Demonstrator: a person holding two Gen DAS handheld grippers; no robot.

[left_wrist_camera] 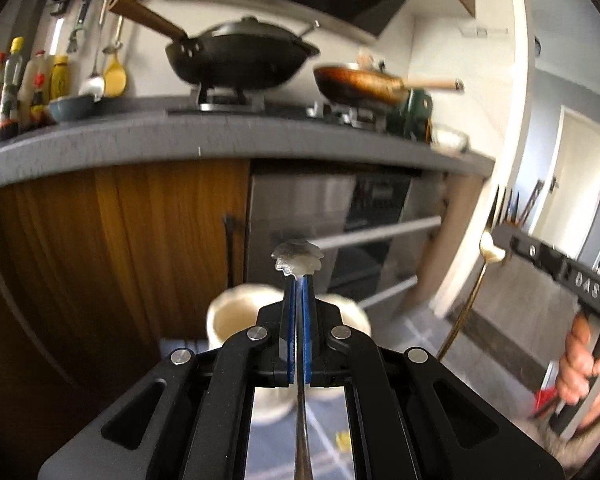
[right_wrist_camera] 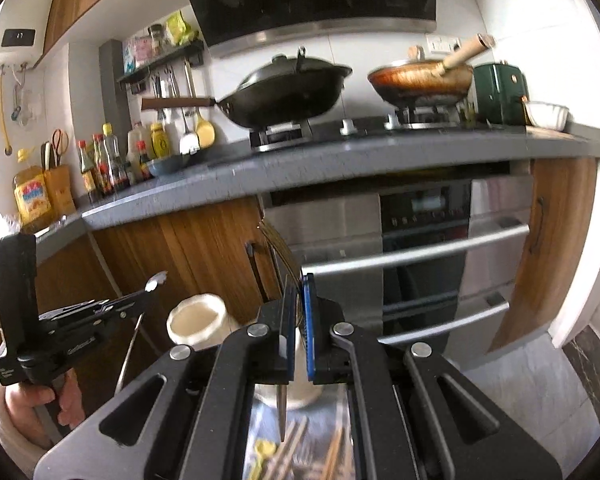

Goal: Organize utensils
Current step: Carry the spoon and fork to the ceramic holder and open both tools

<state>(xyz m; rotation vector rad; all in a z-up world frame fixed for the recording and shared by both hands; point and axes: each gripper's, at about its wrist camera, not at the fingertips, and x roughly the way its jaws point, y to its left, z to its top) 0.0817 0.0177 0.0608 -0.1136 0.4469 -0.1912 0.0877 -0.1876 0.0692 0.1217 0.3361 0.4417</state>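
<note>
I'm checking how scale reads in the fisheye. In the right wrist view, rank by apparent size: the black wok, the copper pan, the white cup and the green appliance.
1. black wok
2. copper pan
3. white cup and green appliance look alike; the cup sits nearer the camera, so I won't rank them.

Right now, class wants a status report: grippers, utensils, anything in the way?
Left gripper shut on silver utensil. Right gripper shut on gold fork. White holder below, open, nothing blocking.

Two tong-mounted fisheyes, both facing the stove counter (left_wrist_camera: 220,136), shared.
</note>
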